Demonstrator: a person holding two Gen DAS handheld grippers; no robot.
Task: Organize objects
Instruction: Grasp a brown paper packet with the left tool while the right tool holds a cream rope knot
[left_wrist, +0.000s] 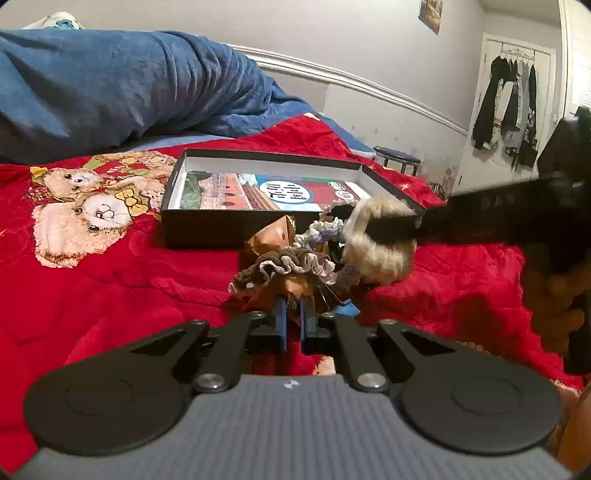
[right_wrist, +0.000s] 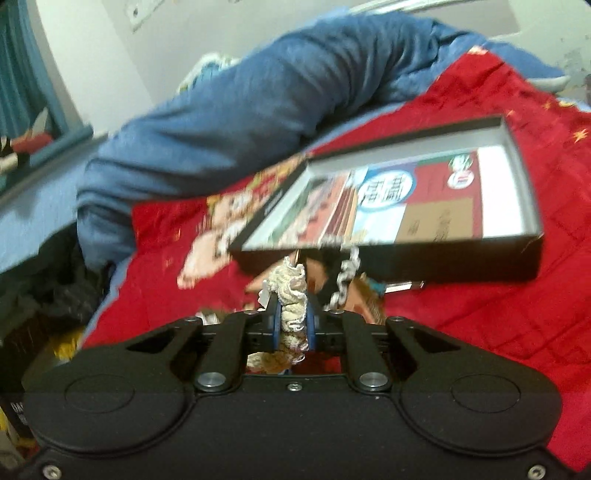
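A shallow black box (left_wrist: 207, 229) with a white inside and a printed card in it lies open on the red bedspread; it also shows in the right wrist view (right_wrist: 513, 258). In front of it lies a brown paper card (left_wrist: 273, 236) carrying several scrunchies: brown-and-white (left_wrist: 295, 264) and blue-white (left_wrist: 317, 232). My left gripper (left_wrist: 293, 306) is shut on the near edge of that card. My right gripper (right_wrist: 291, 295) is shut on a cream fluffy scrunchie (right_wrist: 291, 295), seen from the left wrist view (left_wrist: 376, 240) lifted just above the pile near the box's front right corner.
A red bedspread (left_wrist: 110, 288) with teddy-bear print covers the bed. A rolled blue blanket (left_wrist: 110, 85) lies behind the box. A stool (left_wrist: 397, 155) and hanging clothes (left_wrist: 509, 107) stand beyond the bed's far right side.
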